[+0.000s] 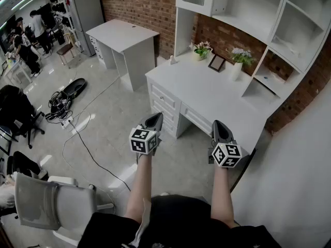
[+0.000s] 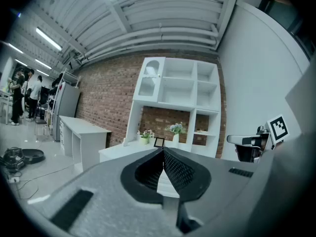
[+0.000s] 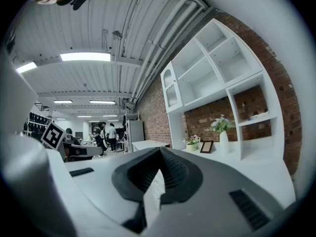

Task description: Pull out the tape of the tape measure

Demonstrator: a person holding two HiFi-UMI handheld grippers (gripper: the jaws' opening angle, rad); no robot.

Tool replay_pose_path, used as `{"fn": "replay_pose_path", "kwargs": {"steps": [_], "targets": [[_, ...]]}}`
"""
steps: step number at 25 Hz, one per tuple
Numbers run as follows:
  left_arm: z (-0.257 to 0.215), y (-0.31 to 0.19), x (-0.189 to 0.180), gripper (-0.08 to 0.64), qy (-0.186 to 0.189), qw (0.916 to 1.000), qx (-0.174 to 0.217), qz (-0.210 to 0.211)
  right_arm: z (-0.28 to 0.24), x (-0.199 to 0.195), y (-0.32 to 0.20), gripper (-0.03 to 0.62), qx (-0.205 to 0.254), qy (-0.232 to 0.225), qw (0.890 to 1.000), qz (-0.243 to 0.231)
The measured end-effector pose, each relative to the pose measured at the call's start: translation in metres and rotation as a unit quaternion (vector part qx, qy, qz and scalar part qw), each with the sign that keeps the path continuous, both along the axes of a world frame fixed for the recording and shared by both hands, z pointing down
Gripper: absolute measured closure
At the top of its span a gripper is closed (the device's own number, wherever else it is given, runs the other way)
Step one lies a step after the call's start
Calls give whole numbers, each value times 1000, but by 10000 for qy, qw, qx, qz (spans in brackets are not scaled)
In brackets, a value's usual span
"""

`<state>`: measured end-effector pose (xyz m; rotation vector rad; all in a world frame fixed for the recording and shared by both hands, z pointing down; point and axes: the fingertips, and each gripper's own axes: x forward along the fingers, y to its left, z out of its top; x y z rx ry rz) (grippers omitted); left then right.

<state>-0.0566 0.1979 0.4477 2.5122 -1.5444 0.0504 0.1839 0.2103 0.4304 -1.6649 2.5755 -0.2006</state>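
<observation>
**White desk ahead, both grippers closed and empty**

I am holding both grippers out in front of me, side by side and about level, above the grey floor. My left gripper [image 1: 158, 116] is pointing toward the drawer front of the white desk [image 1: 217, 99], with its jaws pressed together and nothing between them. My right gripper [image 1: 215, 123] is doing the same just to the right, its jaws also fully together and empty, its tip lying toward the desk's near edge.

I am facing the desk, which is standing against a brick wall [image 1: 145, 4] under a white shelf unit [image 1: 243, 9]. Along the desk's far edge, a small flower pot [image 1: 200, 50] is sitting on the left, and a white vase [image 1: 236, 70] with flowers is sitting on the right. A picture frame [image 1: 216, 63] is leaning between them.

Farther off to the left, a second white table [image 1: 124, 35] is standing by the wall. Black cables [image 1: 61, 106] are lying on the floor near it. A grey chair [image 1: 49, 203] is sitting near me on the left.

I am not finding the tape measure in any view, so I cannot tell where it is.
</observation>
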Motion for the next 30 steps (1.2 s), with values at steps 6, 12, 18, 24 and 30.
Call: {"fn": "replay_pose_path", "kwargs": {"steps": [6, 12, 18, 24, 30], "targets": [[3, -3, 1, 551, -5, 10000, 0, 30, 4, 0, -2, 595, -26, -8, 10000, 30], [6, -1, 2, 551, 5, 10000, -49, 32, 5, 2, 0, 596, -56, -19, 10000, 58], [12, 0, 7, 551, -1, 9999, -107, 128, 15, -2, 3, 595, -152, -111, 9998, -32], [16, 5, 11, 549, -103, 9997, -159, 177, 13, -7, 8, 594, -123, -310, 9993, -166], [18, 9, 5, 546, 69, 9997, -81, 226, 10, -6, 10, 557, -68, -526, 9984, -174]]}}
